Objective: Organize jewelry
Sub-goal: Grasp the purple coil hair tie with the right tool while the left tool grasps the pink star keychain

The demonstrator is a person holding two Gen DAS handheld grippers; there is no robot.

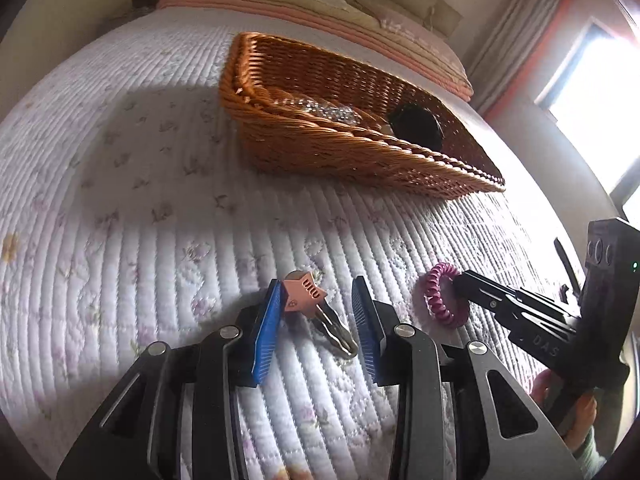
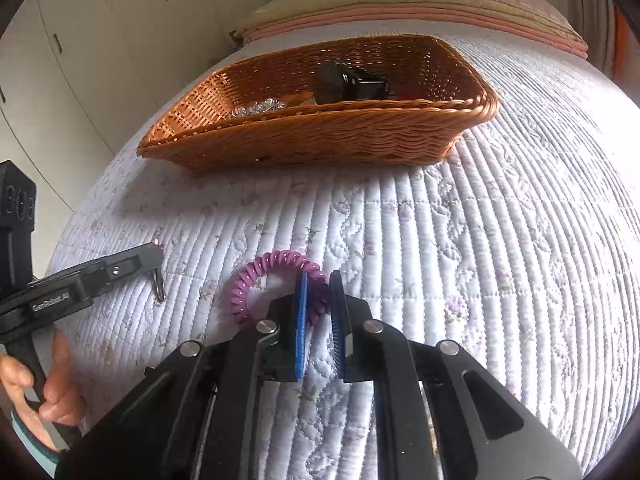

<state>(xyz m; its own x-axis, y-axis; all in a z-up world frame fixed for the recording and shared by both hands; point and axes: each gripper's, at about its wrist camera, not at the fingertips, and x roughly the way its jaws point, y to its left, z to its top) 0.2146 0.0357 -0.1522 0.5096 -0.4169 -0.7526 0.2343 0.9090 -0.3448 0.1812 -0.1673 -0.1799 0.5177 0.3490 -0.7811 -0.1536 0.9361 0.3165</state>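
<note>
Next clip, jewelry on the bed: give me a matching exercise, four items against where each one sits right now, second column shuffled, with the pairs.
Items
1. purple spiral hair tie
2. pink-headed key
3. black clip
4. wicker basket

Places
A. inside the basket
B. on the quilt between the open left tongs
C. on the quilt near the pillows
D. pinched on one side by the right tongs

Pairs: 1-D, 2-B, 3-A, 4-C

Daylight from the window (image 1: pixel 592 92) overexposes that side. The basket (image 1: pixel 320 148) casts a soft shadow. Fisheye edges curve and darken.
</note>
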